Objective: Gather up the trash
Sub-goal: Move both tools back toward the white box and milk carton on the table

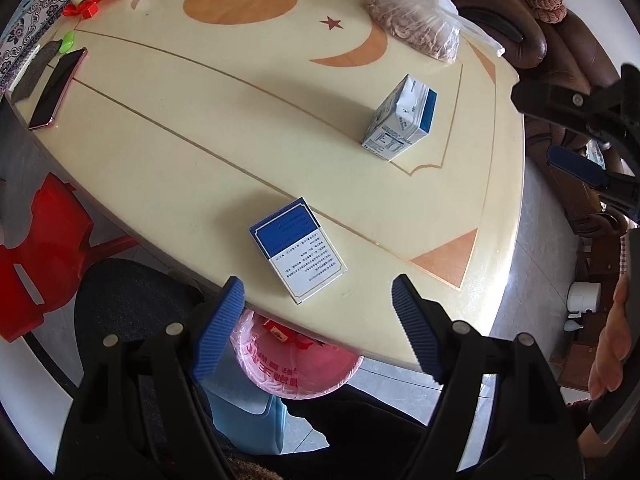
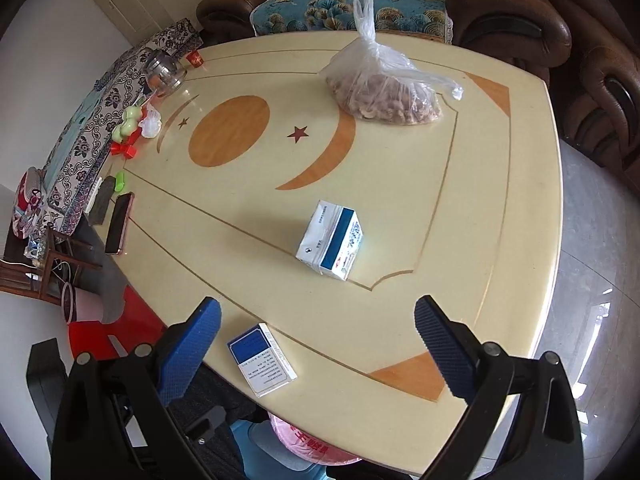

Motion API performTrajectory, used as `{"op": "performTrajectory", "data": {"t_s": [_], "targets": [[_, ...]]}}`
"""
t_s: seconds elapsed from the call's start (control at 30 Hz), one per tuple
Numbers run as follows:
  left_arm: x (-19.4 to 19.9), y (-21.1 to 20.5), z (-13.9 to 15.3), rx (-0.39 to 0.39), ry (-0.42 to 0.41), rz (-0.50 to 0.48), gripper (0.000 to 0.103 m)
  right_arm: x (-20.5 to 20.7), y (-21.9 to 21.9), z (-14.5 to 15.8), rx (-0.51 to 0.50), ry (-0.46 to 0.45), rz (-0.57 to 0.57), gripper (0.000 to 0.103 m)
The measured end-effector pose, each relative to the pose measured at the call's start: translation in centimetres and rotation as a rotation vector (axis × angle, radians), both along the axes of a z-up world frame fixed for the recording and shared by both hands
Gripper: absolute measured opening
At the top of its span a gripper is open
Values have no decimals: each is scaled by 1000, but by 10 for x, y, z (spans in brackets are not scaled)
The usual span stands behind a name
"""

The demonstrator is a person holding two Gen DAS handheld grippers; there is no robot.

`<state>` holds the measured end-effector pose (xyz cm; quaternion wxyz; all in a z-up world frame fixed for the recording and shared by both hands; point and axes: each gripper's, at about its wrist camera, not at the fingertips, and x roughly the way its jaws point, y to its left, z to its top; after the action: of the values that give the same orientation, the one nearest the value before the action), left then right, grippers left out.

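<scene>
Hovering with fingers spread wide, the left gripper (image 1: pixel 316 300) frames a flat blue-and-white box (image 1: pixel 298 250) near the table (image 1: pixel 160 160) edge; the right gripper (image 2: pixel 318 320) likewise gapes, empty; a milk carton (image 2: pixel 330 240) stands farther in; a pink-lined bin (image 1: pixel 296 364) sits below.

Two boxes (image 2: pixel 330 240) (image 2: pixel 261 360), one phone (image 2: pixel 119 223), one nut bag (image 2: pixel 384 88), perhaps one jar (image 2: pixel 165 72)

bare tabletop (image 2: pixel 400 220) between boxes, probably passable

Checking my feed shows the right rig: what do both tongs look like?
Both match: the left tongs and right tongs have glossy black plastic arms with round silver rivets, tipped with ribbed blue pads. No cables or markings visible. A bare hand shows at the edge.
</scene>
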<state>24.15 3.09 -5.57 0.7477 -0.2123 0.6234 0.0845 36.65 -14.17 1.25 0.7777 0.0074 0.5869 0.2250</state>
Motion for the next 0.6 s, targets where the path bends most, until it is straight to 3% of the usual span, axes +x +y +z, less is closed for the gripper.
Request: {"op": "performTrajectory", "data": {"t_s": [0.33,0.5,0.6], "targets": [[15,-3,-42,34,78,53,75,34,32,-32,-35,57,8,95],[23,-2,-65,8,123,85,75,44,46,-61,-56,103,16,95],[25,0,-72,32,128,98,75,50,53,-77,-84,118,16,95]]}}
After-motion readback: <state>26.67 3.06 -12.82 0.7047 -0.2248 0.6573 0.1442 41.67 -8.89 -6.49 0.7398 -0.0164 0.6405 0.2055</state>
